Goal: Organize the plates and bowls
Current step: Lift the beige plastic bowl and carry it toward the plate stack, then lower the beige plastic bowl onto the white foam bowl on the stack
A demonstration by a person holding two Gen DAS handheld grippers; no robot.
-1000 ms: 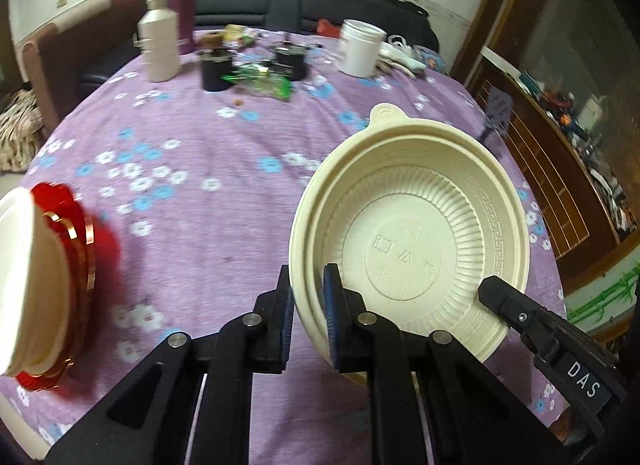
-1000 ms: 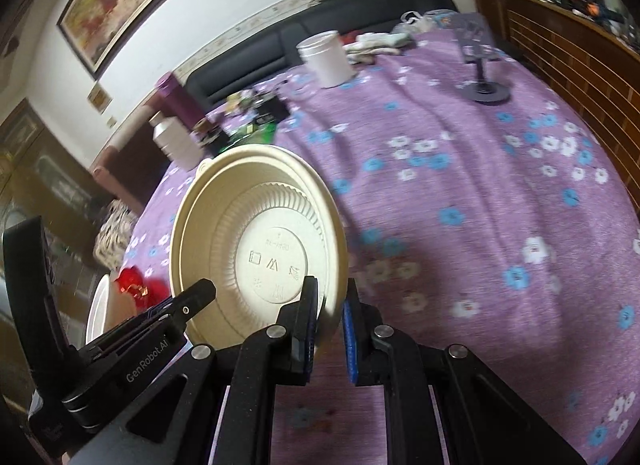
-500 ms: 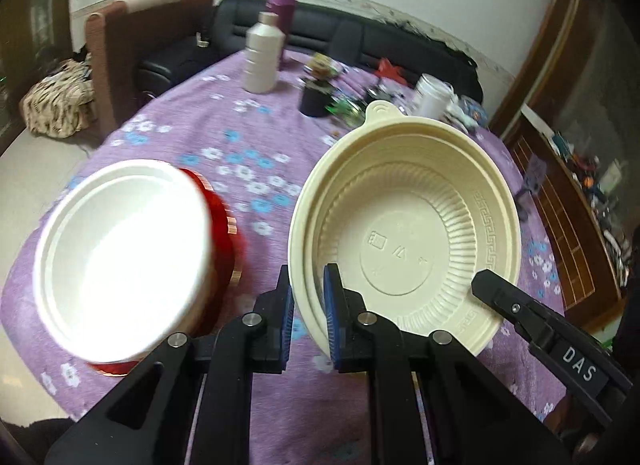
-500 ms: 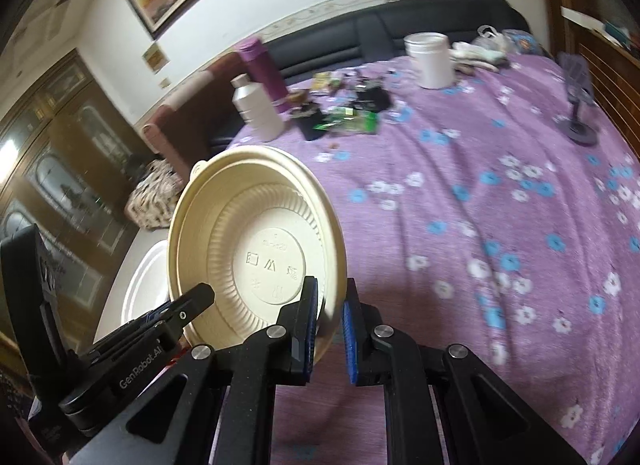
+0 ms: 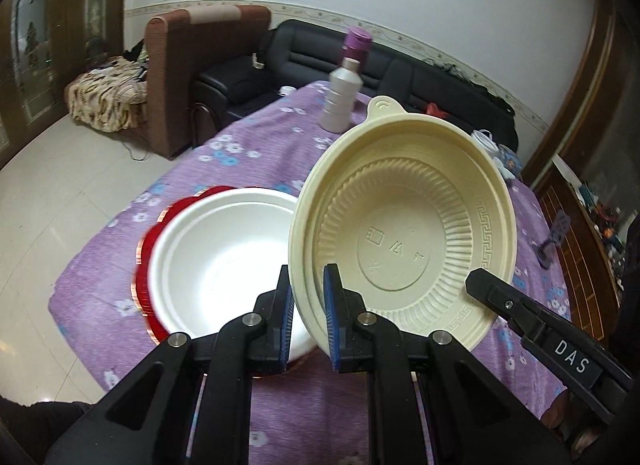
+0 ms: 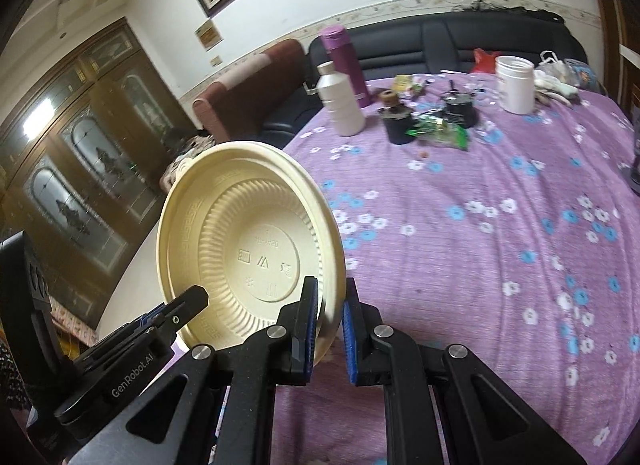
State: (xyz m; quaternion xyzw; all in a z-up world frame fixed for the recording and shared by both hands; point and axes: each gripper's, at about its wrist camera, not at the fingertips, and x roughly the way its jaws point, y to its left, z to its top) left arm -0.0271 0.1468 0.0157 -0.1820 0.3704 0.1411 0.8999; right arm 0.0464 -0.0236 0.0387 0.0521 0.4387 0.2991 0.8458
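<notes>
The cream plastic bowl [image 5: 402,233] is being held in the air by both claws, tilted steeply on edge. The left gripper [image 5: 308,321] is being kept nearly closed on the bowl's rim at about 7 o'clock; the right gripper [image 6: 330,325] is likewise pinched narrowly on the opposite rim, at about 5 o'clock in its own view.

Only the thin rim is being gripped, so a slip or a buckling of the soft plastic is likely being risked if the two hands are pulled apart or twisted unevenly. A white bowl [image 5: 224,261] is sitting on a red plate [image 5: 145,265] near the table edge at 9 o'clock of the held bowl; the stack is probably being put in danger of a knock toward the floor if the cream bowl is lowered off-centre.

The table is being covered by a purple floral tablecloth [image 6: 480,249]. At 12 o'clock a white bottle [image 6: 342,103], a purple flask [image 6: 344,61] and a white jar [image 6: 515,83] are standing among small clutter. A black sofa [image 5: 320,57], a brown armchair [image 5: 192,65] and pale floor tiles [image 5: 60,169] are being shown beyond.
</notes>
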